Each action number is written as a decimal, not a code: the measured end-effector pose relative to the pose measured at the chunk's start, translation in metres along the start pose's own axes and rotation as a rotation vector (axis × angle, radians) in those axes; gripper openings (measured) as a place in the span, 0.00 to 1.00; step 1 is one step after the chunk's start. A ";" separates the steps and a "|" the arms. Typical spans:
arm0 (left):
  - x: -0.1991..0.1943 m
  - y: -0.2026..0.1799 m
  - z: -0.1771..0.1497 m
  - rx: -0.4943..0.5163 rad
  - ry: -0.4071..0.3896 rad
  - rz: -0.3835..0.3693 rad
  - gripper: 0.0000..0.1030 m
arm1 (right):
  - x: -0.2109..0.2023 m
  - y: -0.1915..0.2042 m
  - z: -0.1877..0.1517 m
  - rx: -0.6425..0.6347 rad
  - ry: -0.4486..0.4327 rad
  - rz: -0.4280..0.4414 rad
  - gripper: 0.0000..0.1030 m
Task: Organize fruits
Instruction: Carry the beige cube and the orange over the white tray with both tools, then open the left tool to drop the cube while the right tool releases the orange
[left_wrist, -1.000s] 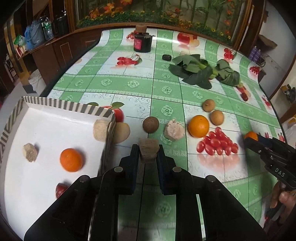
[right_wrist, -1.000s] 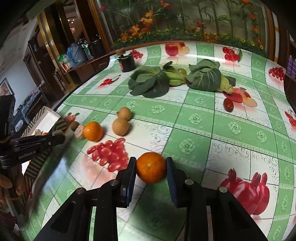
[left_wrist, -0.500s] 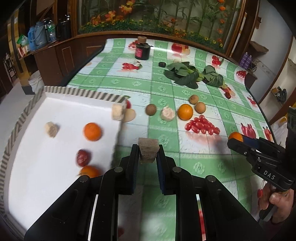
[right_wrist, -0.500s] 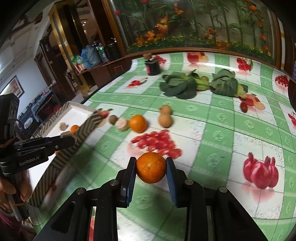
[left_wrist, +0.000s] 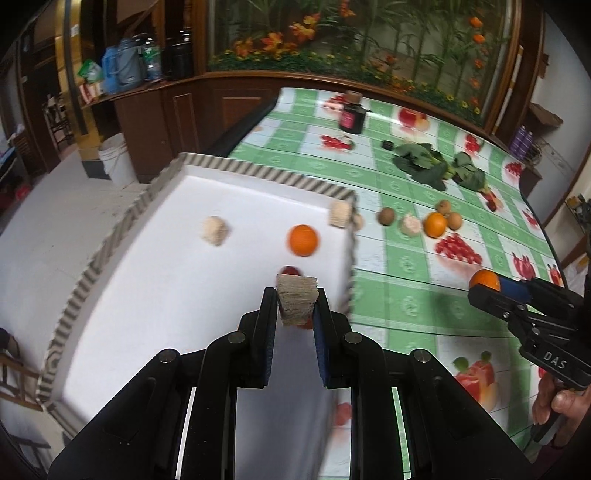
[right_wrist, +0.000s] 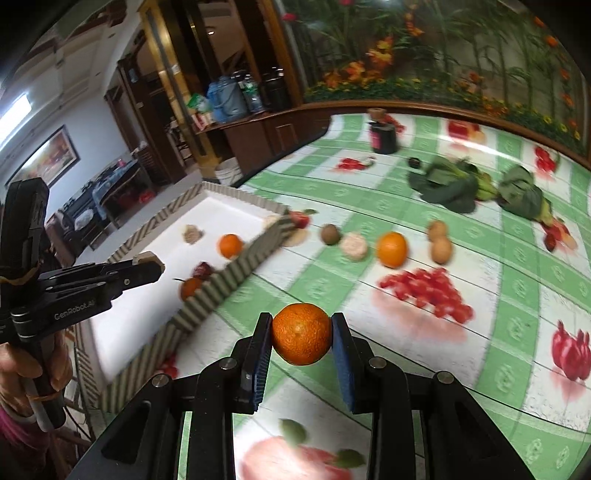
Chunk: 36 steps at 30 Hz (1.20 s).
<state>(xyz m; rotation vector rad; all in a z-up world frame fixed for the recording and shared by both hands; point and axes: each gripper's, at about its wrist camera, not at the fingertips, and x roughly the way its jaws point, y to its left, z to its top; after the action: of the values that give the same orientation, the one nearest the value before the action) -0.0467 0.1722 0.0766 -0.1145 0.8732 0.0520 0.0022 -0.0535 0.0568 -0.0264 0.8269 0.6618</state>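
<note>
My left gripper (left_wrist: 295, 301) is shut on a tan cut fruit piece (left_wrist: 296, 300) and holds it above the near right part of the white striped-rim tray (left_wrist: 129, 295). The tray holds an orange (left_wrist: 303, 240), a tan piece (left_wrist: 215, 230), a red fruit (left_wrist: 290, 270) and another tan piece (left_wrist: 340, 215) at its far corner. My right gripper (right_wrist: 301, 338) is shut on an orange (right_wrist: 301, 339), held above the tablecloth to the right of the tray (right_wrist: 229, 273). It also shows in the left wrist view (left_wrist: 484, 282). The left gripper shows in the right wrist view (right_wrist: 149, 264).
On the green checked tablecloth (left_wrist: 406, 295) lie a brown kiwi (left_wrist: 386, 216), a pale cut piece (left_wrist: 410, 225), an orange (left_wrist: 435, 224), two brown round fruits (left_wrist: 454, 220), leafy greens (left_wrist: 436, 166) and a dark jar (left_wrist: 352, 118). The table's left edge drops to the floor.
Both grippers have swung left and risen. The left one with its tan piece now hangs over the tray. The right one carries the orange closer to the tray.
</note>
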 end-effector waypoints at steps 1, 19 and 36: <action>-0.001 0.006 -0.001 -0.007 -0.003 0.009 0.17 | 0.001 0.005 0.001 -0.007 -0.001 0.006 0.30; 0.006 0.087 -0.006 -0.128 0.013 0.085 0.17 | 0.048 0.099 0.029 -0.153 0.046 0.129 0.30; 0.034 0.094 0.006 -0.117 0.057 0.087 0.17 | 0.116 0.145 0.040 -0.279 0.146 0.153 0.30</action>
<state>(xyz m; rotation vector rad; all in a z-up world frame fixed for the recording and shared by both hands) -0.0290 0.2665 0.0467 -0.1877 0.9322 0.1821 0.0053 0.1358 0.0378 -0.2683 0.8771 0.9245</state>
